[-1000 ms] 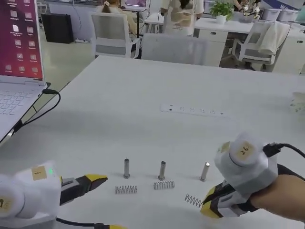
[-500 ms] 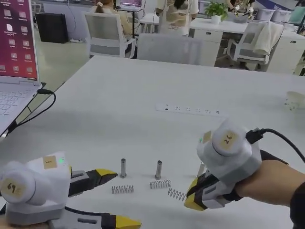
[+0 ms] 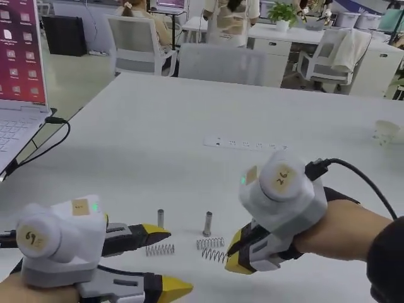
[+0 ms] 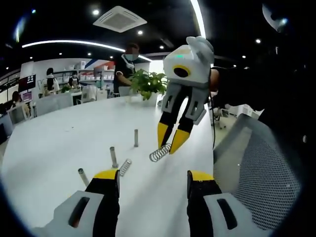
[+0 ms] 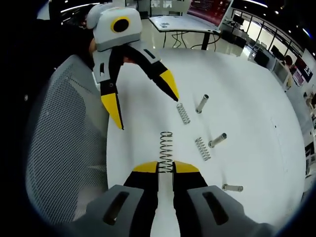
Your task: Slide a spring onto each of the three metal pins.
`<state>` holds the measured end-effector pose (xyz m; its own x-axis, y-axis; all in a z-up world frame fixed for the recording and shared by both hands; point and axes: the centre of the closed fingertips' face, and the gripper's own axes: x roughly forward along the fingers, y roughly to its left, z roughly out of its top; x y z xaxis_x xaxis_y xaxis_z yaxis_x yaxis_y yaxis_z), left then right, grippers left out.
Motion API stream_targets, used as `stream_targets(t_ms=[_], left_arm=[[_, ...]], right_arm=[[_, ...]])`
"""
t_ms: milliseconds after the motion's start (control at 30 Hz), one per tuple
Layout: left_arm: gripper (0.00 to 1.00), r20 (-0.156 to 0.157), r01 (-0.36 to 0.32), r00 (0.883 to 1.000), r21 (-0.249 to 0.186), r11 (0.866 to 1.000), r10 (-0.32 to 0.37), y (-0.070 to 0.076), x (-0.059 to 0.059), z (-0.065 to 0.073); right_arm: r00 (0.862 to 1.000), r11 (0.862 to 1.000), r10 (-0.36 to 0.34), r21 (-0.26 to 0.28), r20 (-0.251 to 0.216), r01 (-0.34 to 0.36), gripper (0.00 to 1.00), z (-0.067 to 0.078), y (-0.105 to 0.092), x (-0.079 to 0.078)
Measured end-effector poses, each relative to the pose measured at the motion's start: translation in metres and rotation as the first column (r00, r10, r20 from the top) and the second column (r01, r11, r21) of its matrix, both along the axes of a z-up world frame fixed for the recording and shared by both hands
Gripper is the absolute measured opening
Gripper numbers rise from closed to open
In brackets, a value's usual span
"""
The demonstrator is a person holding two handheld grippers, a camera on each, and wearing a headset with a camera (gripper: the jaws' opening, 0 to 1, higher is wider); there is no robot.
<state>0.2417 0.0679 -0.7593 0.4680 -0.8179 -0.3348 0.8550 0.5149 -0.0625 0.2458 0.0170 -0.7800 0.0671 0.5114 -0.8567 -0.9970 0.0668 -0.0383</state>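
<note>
Just beside the middle pin [image 3: 207, 223], the right gripper [image 5: 166, 167] pinches one end of a spring [image 5: 166, 145], while the left gripper [image 4: 153, 175] gapes wide and empty near that pin

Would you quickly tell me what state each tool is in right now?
Left tool: open, holding nothing.
Right tool: closed on a spring.

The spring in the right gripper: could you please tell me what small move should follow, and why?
Probably swing the spring so its free end lines up over a bare pin: the right gripper is shut on one end, and no pin carries one.
</note>
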Motion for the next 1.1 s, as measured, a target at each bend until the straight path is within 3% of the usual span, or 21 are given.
stream_targets(t_ms=[233, 433, 767, 1100], left_arm=[[0.36, 0.008, 0.029, 1.0, -0.025, 0.999, -0.029, -0.008, -0.003, 0.004], [0.29, 0.007, 0.057, 0.998, -0.018, 0.998, -0.057, -0.012, -0.007, 0.002], [0.19, 0.012, 0.101, 0.995, -0.01, 0.995, -0.101, -0.018, -0.014, 0.0], [0.09, 0.003, 0.133, 0.991, -0.001, 0.991, -0.133, -0.021, -0.02, -0.003]], right_arm=[[0.999, 0.999, 0.046, 0.005, -0.023, -0.046, 0.08, 0.0, 0.007, -0.011], [0.997, 0.997, 0.074, 0.014, -0.033, -0.074, 0.08, -0.001, 0.013, -0.016], [0.99, 0.991, 0.135, 0.022, -0.024, -0.135, 0.08, -0.002, 0.018, -0.022], [0.975, 0.975, 0.22, 0.038, 0.01, -0.22, 0.08, -0.002, 0.021, -0.03]])
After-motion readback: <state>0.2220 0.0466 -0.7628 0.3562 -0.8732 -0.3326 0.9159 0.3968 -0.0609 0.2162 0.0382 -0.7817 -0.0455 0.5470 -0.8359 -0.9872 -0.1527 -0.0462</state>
